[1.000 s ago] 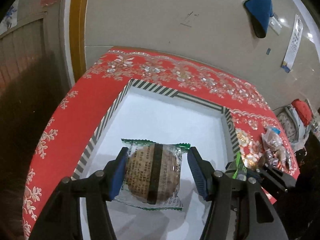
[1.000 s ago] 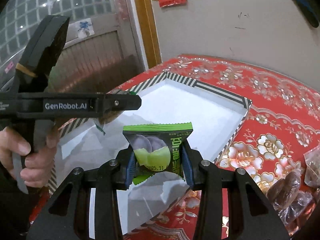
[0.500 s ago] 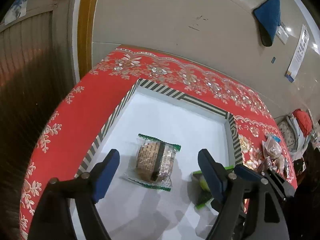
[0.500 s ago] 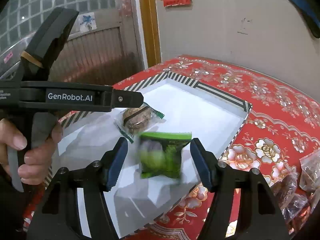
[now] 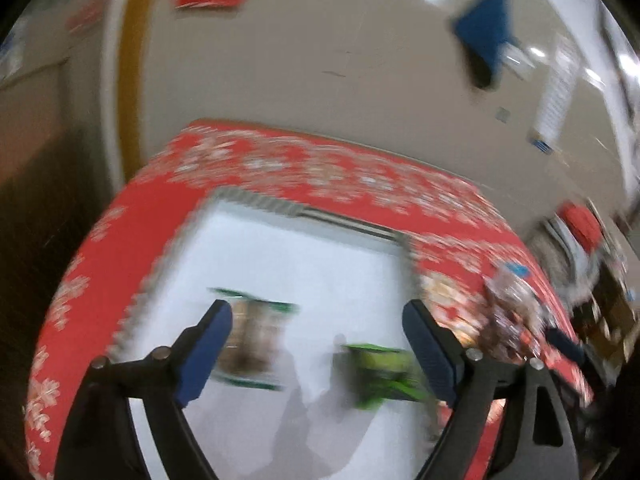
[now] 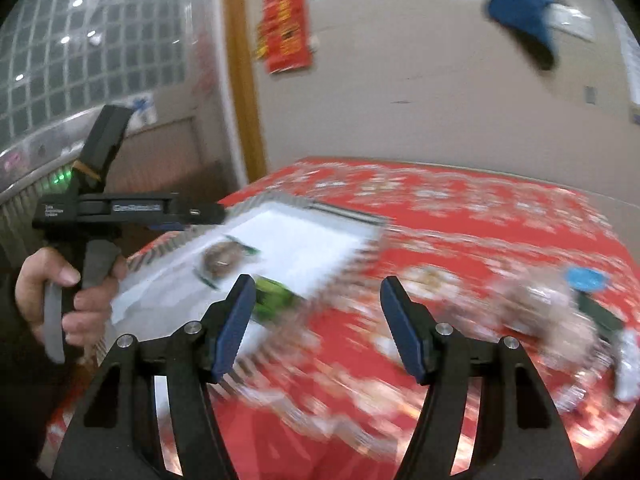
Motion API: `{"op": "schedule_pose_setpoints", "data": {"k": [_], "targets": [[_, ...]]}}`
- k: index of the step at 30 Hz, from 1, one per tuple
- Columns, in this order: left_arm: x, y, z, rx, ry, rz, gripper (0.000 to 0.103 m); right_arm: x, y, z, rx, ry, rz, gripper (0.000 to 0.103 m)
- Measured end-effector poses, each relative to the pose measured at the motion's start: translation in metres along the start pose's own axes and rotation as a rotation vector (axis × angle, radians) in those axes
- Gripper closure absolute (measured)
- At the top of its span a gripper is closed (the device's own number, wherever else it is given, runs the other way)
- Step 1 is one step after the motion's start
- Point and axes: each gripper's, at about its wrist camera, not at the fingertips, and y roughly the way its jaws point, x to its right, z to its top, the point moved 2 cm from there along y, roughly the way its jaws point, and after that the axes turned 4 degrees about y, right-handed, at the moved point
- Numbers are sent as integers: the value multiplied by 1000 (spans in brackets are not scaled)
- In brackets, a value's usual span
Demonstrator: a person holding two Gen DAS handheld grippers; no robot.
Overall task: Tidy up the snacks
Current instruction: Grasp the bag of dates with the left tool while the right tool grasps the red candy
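Both snacks lay inside the white box; the left gripper, jaws just widened, and the right gripper gaped empty.

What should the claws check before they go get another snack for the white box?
1. Left claw empty: ok, its jaws have just been opening and stand wide, pressing nothing.
2. Right claw empty: ok, nothing sits between its jaws.
3. Brown cookie packet inside the white box: ok.
4. Green packet inside the box: ok, lying beside the cookie packet.
5. More snacks left to fetch: ok, a heap of wrapped snacks sits on the red tablecloth.
6. Which snack to take first: cannot tell, the heap is too blurred.
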Motion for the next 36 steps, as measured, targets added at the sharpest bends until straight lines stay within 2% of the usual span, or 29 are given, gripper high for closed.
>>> {"op": "schedule_pose_setpoints", "data": {"k": [4, 6, 7, 10, 12, 14, 17, 20, 22, 23, 25, 27, 30, 33, 34, 36], "targets": [[59, 4, -6, -15, 110, -80, 7, 57, -43, -24, -80, -15, -124, 34], [86, 12, -9, -44, 143, -106, 6, 78, -51, -37, -133, -9, -151, 34], [100, 19, -10, -66, 160, -106, 6, 90, -55, -42, -161, 7, -157, 34], [138, 41, -18, -146, 219, -100, 6, 107, -63, -40, -172, 28, -135, 34], [158, 53, -21, -183, 275, -53, 6, 111, -59, -38, -200, 12, -153, 34], [168, 62, -22, -209, 287, -52, 5, 112, -55, -40, -237, 14, -114, 34], [174, 79, -18, -258, 265, -35, 6, 111, -46, -38, -270, -1, -103, 34], [186, 91, -19, -273, 311, 14, 5, 122, -35, -39, -338, 34, -133, 34], [191, 96, -20, -283, 339, 27, 5, 127, -33, -39, -343, 69, -142, 35], [195, 100, -21, -289, 354, 31, 5, 129, -35, -39, -336, 81, -132, 37], [201, 103, -22, -286, 369, 21, 5, 131, -37, -38, -335, 98, -105, 53], [205, 106, -23, -291, 379, 18, 5, 131, -36, -38, -345, 93, -99, 60], [211, 105, -29, -294, 411, 26, 5, 129, -36, -39, -351, 85, -93, 61], [217, 103, -33, -282, 437, -5, 5, 130, -39, -39, -348, 89, -85, 64], [218, 102, -32, -272, 436, -1, 7, 130, -41, -39, -347, 90, -85, 64], [216, 103, -29, -257, 416, 15, 24, 132, -43, -38, -343, 91, -85, 65]]}}
